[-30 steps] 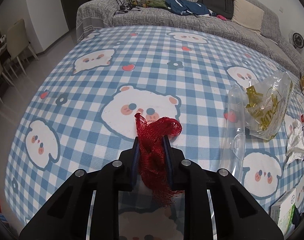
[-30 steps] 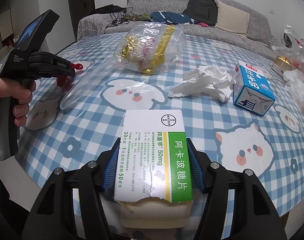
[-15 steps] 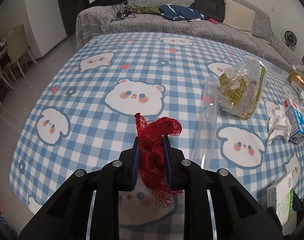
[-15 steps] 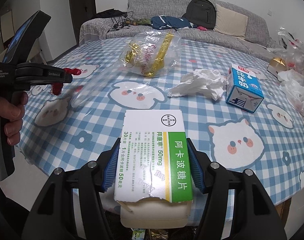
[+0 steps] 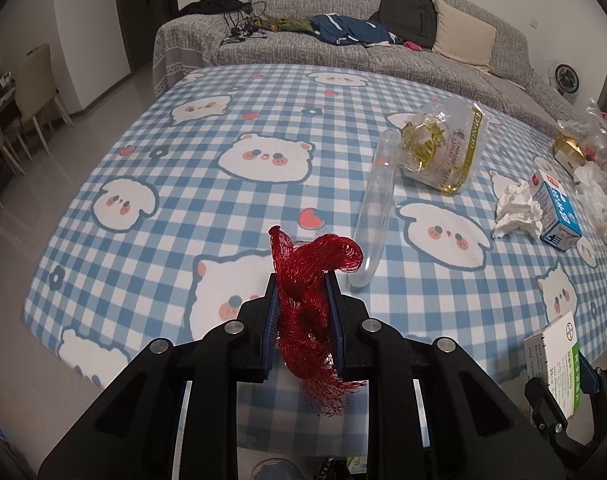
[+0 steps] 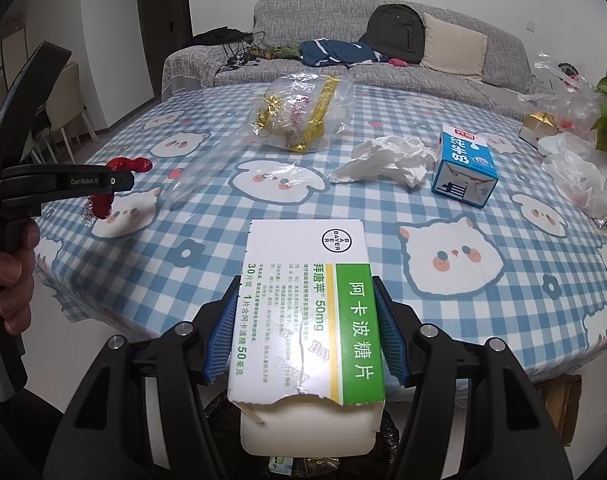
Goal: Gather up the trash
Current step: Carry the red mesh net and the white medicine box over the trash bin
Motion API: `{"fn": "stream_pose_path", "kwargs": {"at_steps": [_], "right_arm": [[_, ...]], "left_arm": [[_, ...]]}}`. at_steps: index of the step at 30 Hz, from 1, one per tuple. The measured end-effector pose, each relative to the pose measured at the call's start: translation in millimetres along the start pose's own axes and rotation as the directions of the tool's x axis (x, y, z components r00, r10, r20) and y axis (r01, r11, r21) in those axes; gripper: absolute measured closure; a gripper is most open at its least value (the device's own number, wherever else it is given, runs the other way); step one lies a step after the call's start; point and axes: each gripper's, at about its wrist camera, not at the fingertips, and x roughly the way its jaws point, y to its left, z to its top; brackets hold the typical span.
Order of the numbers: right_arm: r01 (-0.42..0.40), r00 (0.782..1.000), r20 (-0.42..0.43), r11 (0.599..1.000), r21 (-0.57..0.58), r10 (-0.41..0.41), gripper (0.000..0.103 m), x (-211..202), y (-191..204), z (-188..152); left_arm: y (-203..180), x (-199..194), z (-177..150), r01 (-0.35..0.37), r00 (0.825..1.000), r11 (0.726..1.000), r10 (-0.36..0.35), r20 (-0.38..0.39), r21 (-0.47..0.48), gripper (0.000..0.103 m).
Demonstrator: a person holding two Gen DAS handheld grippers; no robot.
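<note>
i see the table (image 5: 151, 184) in its blue checked cloth, with a clear bag (image 6: 299, 116), a milk carton (image 6: 465, 166) and a crumpled tissue (image 6: 387, 160) lying on it. my right hand-held gripper (image 6: 303, 320) is clamped on a medicine box (image 6: 307, 304) at the near edge; my left hand-held gripper (image 5: 302, 304) is nearly closed, pinching red mesh netting (image 5: 309, 280) above the cloth.

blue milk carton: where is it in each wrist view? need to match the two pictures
Left wrist: the milk carton is at the far right edge, mid-height, just right of the crumpled tissue.
Right wrist: the carton is right of centre in the upper half, again just right of the tissue.
Shared landmark: the clear bag with gold ribbon, beyond the tissue in both.
</note>
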Motion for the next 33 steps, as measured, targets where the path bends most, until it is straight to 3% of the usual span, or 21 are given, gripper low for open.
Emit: {"fn": "stream_pose_path", "kwargs": {"at_steps": [18,33], "right_arm": [[-0.002,1.000,0.016,1.000,0.008,0.002,0.044,-44,4,-34],[0.010,1.000,0.000,1.000,0.011,-0.010,0.044,-64,7,-67]], "left_arm": [[11,-63,-79,0.033,0.999,0.999,-0.033,0.012,-0.001,0.082],[-6,-76,-143,0.061,0.998,0.997,-0.060,-0.021,0.044,0.082]]}}
